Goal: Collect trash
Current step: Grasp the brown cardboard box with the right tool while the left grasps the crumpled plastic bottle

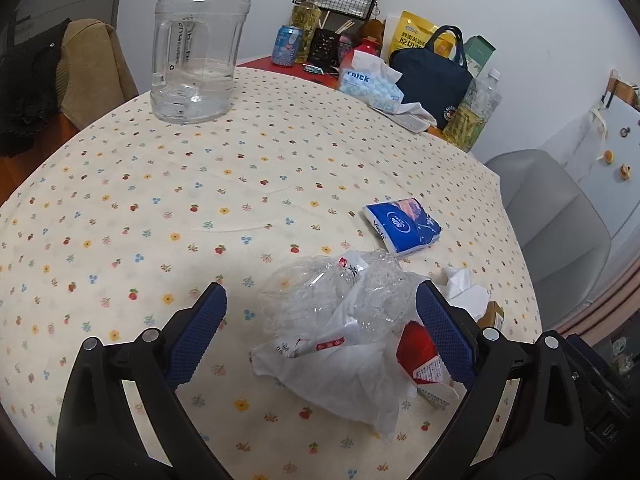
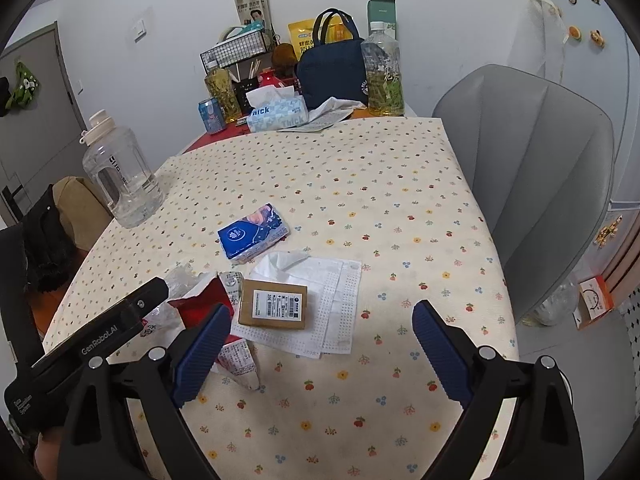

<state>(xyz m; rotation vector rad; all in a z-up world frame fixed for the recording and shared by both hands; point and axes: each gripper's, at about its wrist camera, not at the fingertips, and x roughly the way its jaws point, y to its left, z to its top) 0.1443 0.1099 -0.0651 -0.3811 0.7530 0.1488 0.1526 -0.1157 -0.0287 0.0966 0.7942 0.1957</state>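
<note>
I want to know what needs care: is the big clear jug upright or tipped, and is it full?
Upright and nearly empty. The jug stands on its base on the table with its cap on top; only a shallow layer of water shows at the bottom.

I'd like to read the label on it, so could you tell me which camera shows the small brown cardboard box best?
The right wrist view: the brown cardboard box lies fully visible on white paper sheets, its white label facing up. In the left wrist view only a corner peeks out behind the open left gripper and crumpled tissue.
</note>
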